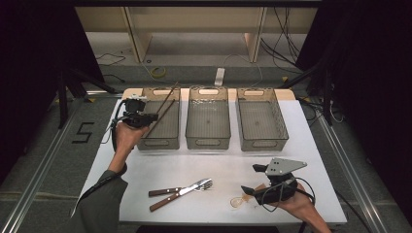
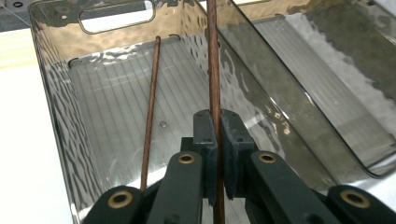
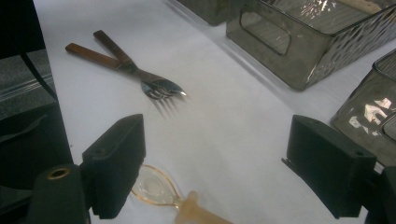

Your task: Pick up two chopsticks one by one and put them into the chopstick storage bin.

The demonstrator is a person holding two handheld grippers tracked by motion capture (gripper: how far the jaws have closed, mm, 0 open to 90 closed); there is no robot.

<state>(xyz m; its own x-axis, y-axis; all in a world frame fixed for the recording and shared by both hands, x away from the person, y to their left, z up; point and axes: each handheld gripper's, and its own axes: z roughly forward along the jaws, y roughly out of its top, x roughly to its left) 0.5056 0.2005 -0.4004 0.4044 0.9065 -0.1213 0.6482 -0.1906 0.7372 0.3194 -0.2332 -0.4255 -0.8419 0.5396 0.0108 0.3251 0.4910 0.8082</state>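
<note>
Left gripper [image 2: 215, 140] pinches one chopstick [image 2: 214, 60] over the leftmost smoky bin [image 1: 159, 141], the other chopstick [image 2: 150, 107] leaning inside. Right gripper [image 3: 212, 163] gapes wide above the white table [image 1: 228, 170], dark curtains all around.

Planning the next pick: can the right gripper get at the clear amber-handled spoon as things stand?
Probably yes. The right gripper has its jaws wide open, and the clear amber-handled spoon lies on the white table just before them, by one pad, with nothing across the way.
</note>
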